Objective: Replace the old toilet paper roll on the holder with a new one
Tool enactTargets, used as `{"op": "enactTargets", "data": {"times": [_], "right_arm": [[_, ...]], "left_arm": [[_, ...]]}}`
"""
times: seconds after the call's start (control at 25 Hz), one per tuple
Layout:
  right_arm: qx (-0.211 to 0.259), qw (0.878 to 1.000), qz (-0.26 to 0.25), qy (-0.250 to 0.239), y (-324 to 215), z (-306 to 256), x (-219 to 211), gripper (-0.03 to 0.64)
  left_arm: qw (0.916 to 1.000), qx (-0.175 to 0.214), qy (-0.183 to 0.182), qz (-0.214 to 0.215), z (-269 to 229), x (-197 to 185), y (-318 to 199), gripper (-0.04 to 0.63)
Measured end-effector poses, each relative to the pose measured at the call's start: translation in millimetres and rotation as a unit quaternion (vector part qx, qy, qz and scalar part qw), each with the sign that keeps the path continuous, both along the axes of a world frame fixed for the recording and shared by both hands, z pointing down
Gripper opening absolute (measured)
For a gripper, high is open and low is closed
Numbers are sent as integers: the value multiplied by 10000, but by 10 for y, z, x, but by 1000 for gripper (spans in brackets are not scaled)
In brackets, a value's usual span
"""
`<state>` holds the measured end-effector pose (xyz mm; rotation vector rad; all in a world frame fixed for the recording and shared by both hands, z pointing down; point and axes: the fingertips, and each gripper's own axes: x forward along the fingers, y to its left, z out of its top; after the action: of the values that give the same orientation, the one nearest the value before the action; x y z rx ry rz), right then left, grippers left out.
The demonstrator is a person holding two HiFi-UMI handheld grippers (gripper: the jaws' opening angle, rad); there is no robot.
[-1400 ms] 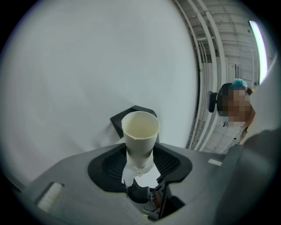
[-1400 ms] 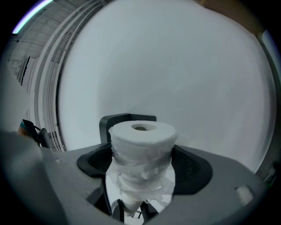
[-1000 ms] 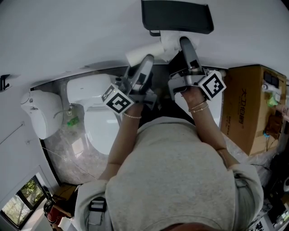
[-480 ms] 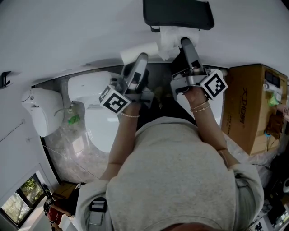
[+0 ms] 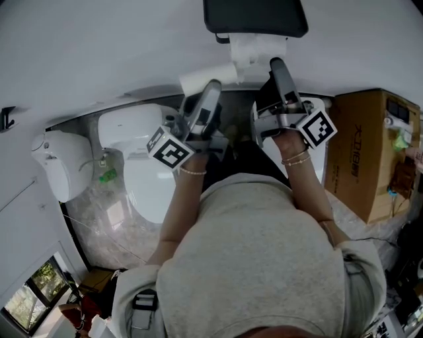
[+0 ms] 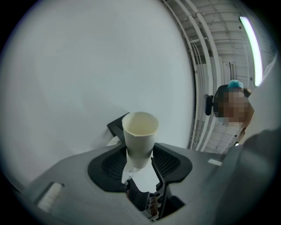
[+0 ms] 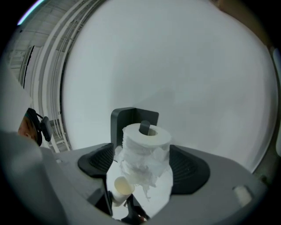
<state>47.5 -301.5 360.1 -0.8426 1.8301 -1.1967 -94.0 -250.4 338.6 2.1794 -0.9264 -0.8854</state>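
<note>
Nearest the head camera is the person's grey shirt point(image 5: 254, 264), with both forearms reaching up and away from it towards the wall. The left gripper point(image 5: 213, 89), its marker cube point(image 5: 172, 146) facing the camera, has its jaws closed part-way onto a bare cream cardboard tube point(image 5: 205, 78). In the left gripper view the left gripper point(image 6: 140, 159) clamps the lower part of the cardboard tube point(image 6: 139, 132) between its ribbed black pads, and the tube's open end sticks out past the jaws towards the wall. Just beside it, the right gripper point(image 5: 276, 65) reaches a little further. In its own view the right gripper point(image 7: 142, 163) has its jaws against the two sides of a full white toilet paper roll point(image 7: 147, 145) whose outer sheets hang torn and ragged. The open end of the cardboard tube point(image 7: 120, 186) shows low at the left of that view, near the roll. The toilet paper roll point(image 5: 254, 47) sits right under the black wall-mounted holder point(image 5: 254, 16), and the holder's dark peg point(image 7: 145, 127) pokes out through the roll's core. The holder point(image 7: 120, 116) is fixed to a plain white wall point(image 5: 99, 53). Lower down at the left of the head view stands a white toilet point(image 5: 142, 165), and at the right a brown cardboard box point(image 5: 367, 152).
</note>
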Motion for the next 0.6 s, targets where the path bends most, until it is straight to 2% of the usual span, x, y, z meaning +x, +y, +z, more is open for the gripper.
{"op": "enactTargets", "data": {"times": [0.36,0.52,0.6], "right_arm": [[327,9988,150,340,188,-178,152,350],[712,9963,257,401,244,-362,258,217],[920,9951,156,317,271,-469,256,188]], "left_arm": [[9993,218,91,290,-164,238,68,190],[9986,332,96,394,-239,321,64,190],[9983,381,107,429,-277,346,55,190]]}}
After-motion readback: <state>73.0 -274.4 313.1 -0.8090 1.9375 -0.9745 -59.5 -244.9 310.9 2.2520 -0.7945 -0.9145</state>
